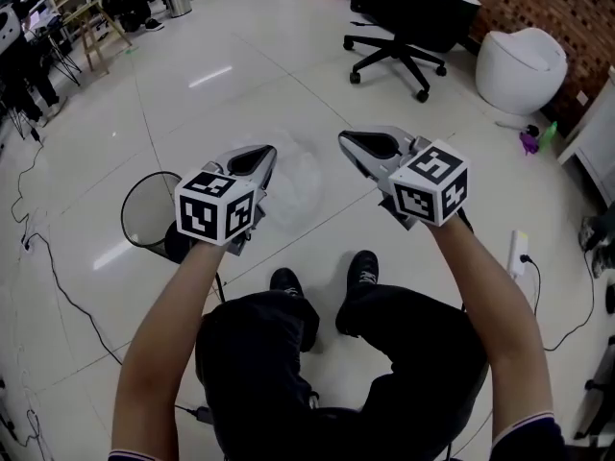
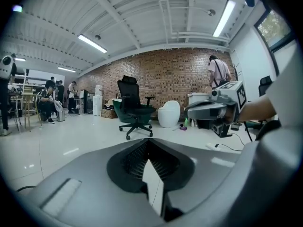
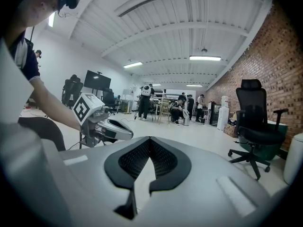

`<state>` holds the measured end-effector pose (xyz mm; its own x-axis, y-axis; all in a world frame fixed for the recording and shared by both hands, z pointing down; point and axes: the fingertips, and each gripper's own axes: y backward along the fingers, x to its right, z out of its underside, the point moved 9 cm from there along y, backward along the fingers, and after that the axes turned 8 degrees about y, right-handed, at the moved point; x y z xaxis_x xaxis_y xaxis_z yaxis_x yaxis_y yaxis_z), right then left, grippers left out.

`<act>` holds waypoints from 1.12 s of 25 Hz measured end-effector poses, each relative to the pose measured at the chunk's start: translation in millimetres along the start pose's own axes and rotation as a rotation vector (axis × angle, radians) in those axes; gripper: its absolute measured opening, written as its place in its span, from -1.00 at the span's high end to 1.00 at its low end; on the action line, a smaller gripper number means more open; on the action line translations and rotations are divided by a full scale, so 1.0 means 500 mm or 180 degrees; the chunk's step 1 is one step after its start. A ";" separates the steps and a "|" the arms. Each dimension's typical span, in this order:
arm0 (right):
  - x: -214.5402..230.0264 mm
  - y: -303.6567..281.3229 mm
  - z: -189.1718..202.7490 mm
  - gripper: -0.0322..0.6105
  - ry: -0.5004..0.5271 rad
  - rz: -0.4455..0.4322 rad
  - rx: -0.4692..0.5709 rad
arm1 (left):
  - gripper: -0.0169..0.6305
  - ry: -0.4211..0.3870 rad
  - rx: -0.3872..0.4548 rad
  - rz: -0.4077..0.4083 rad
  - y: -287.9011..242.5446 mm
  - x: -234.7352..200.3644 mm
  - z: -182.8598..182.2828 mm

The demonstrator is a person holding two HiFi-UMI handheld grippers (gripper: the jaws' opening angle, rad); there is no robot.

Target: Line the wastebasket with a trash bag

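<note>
Floor: pale glossy tiles in a big workroom, with an office chair further off.
Wastebasket: a dark mesh bin standing upright on the floor at the person's left, just beside the left forearm. It looks unlined.
Trash bag: thin see-through film hanging in the air between the two claws. It is to the right of the wastebasket and not yet over it.
Left claw: closed, with a pale sliver of film pinched at its tip.
Right claw: closed as well. The film is so faint here that its hold on the bag is likely, not certain.
Handling: probably very light, limp and slippery. It should cling, crumple and drift, and may tear if dragged hard over the mesh rim.
Where to hold: at the open mouth, one layer per claw on opposite sides, so that pulling apart spreads it. A pinch through both layers would keep it shut.
</note>
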<state>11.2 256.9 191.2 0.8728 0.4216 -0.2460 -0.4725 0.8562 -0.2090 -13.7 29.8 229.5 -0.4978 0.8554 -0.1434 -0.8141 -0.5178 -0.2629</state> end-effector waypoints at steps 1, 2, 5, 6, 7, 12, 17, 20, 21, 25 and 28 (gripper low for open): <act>0.003 -0.002 0.006 0.90 -0.0009 -0.0003 -0.0007 | 0.91 0.0012 0.0006 0.0002 -0.007 -0.005 0.002; 0.008 -0.003 0.012 0.90 -0.0036 -0.0003 0.0000 | 0.91 0.0028 0.0018 0.0001 -0.013 -0.008 0.003; 0.025 -0.004 0.033 0.90 -0.0101 0.0014 0.0001 | 0.91 0.0074 0.0055 0.0004 -0.030 -0.010 0.006; 0.030 -0.008 0.040 0.90 -0.0105 0.0015 -0.0010 | 0.91 0.0091 0.0052 0.0004 -0.035 -0.013 0.010; 0.033 -0.013 0.045 0.90 -0.0107 0.0010 -0.0018 | 0.91 0.0107 0.0043 0.0002 -0.041 -0.017 0.015; 0.054 -0.044 0.052 0.90 -0.0068 -0.0053 -0.0037 | 0.91 0.0124 0.0005 -0.0040 -0.066 -0.041 0.020; 0.084 -0.063 0.065 0.90 -0.0091 -0.0096 -0.0043 | 0.91 0.0125 -0.0013 -0.0066 -0.094 -0.055 0.016; 0.099 -0.077 0.074 0.90 -0.0089 -0.0139 -0.0067 | 0.91 0.0144 -0.0021 -0.0083 -0.107 -0.066 0.017; 0.104 -0.081 0.077 0.90 -0.0096 -0.0148 -0.0071 | 0.91 0.0150 -0.0025 -0.0084 -0.112 -0.070 0.017; 0.129 -0.104 0.089 0.90 -0.0144 -0.0203 -0.0076 | 0.91 0.0172 -0.0020 -0.0105 -0.131 -0.087 0.014; 0.147 -0.126 0.097 0.90 -0.0171 -0.0255 -0.0094 | 0.91 0.0180 -0.0011 -0.0129 -0.140 -0.101 0.010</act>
<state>111.3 248.5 232.4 0.9129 0.3682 -0.1763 -0.4036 0.8790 -0.2539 66.7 22.7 259.8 -0.4467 0.8751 -0.1864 -0.8321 -0.4829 -0.2728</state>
